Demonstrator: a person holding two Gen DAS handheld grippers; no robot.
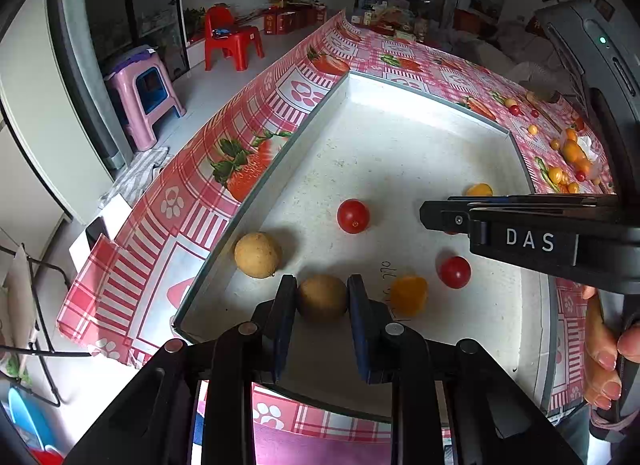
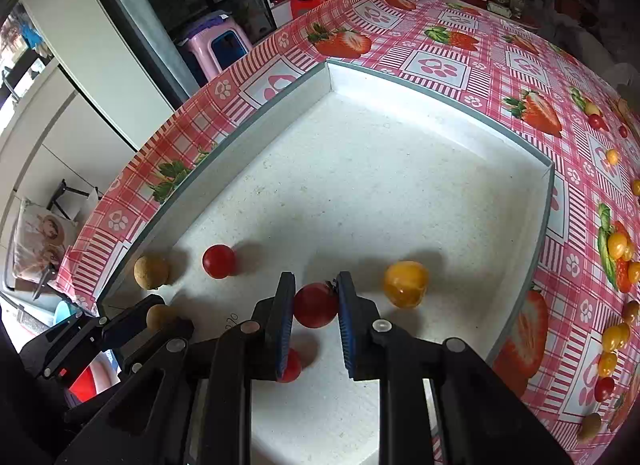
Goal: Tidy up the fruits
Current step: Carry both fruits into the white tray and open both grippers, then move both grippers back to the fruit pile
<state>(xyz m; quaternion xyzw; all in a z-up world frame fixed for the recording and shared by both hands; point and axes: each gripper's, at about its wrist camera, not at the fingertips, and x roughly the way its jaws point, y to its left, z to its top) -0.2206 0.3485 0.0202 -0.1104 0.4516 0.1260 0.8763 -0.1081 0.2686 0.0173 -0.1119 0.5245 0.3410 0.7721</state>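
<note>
A white shallow tray [image 1: 400,145] [image 2: 400,169] lies on the strawberry tablecloth. My left gripper [image 1: 322,295] is shut on a brown longan [image 1: 323,297], low over the tray's near left corner; it also shows in the right wrist view [image 2: 160,315]. My right gripper [image 2: 314,301] is shut on a red cherry tomato [image 2: 315,305] just above the tray floor. In the tray lie another longan [image 1: 257,254] [image 2: 151,272], red tomatoes [image 1: 353,216] [image 1: 455,272] [image 2: 218,261] [image 2: 291,367] and yellow tomatoes [image 1: 409,294] [image 1: 479,189] [image 2: 405,283].
Several loose red and yellow tomatoes [image 1: 572,153] [image 2: 618,249] lie on the tablecloth [image 1: 420,61] right of the tray. The table's left edge drops to the floor, with a pink stool [image 1: 142,93] and a red chair [image 1: 232,39] beyond.
</note>
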